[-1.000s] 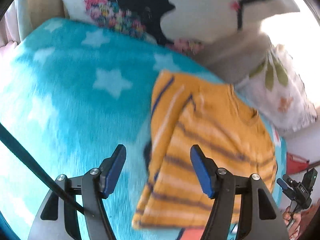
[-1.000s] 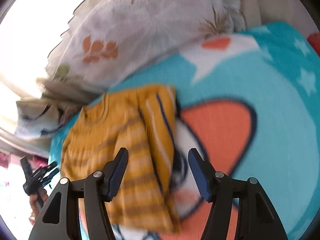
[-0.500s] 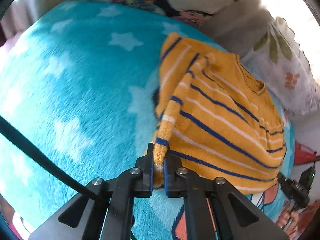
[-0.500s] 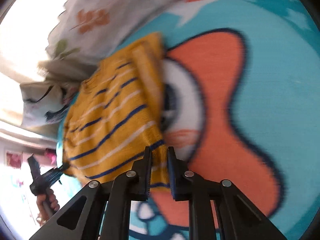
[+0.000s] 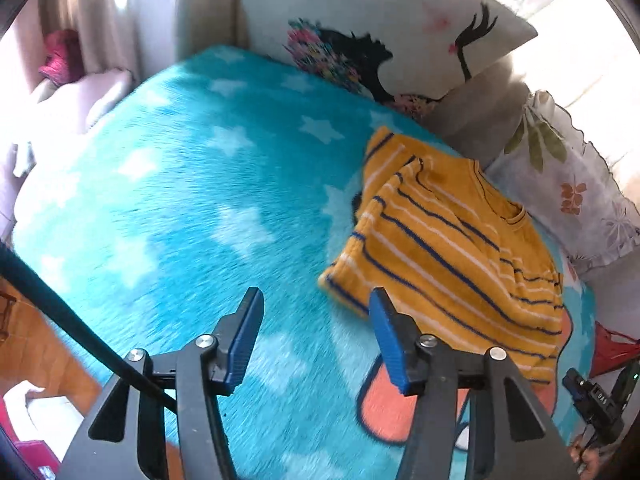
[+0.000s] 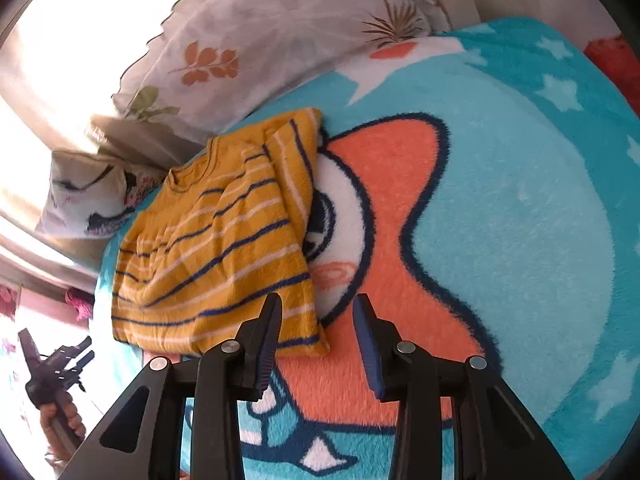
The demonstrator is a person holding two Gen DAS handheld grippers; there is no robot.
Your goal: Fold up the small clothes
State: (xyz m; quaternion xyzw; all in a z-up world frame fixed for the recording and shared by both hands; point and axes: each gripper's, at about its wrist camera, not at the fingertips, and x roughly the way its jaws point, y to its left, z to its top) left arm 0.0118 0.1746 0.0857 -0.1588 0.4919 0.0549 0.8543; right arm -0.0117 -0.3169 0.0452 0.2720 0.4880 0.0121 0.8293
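While the striped shirt (image 5: 448,248) lies partly folded on the turquoise star blanket (image 5: 192,200), both grippers stand clear of it. The left gripper (image 5: 316,336) hangs above bare blanket with the shirt's near corner just beside its right finger; its jaws have just been opening, they stand apart, and nothing is between them. The right gripper (image 6: 316,340) sits at the shirt's lower hem corner, its left finger overlapping the cloth in the right wrist view; its jaws have likewise just been opening and are apart, with only the blanket's orange patch showing in the gap. Whether that left finger touches the hem cannot be told from this angle.

The shirt is yellow with navy and white stripes. One sleeve side is turned over onto the body, neckline facing the pillows. A floral pillow (image 6: 248,40) and an eyelash-print pillow (image 5: 384,28) lie along the blanket's far edge, near the collar. A hand (image 6: 60,420) grips the left tool's handle at the lower left of the right wrist view.
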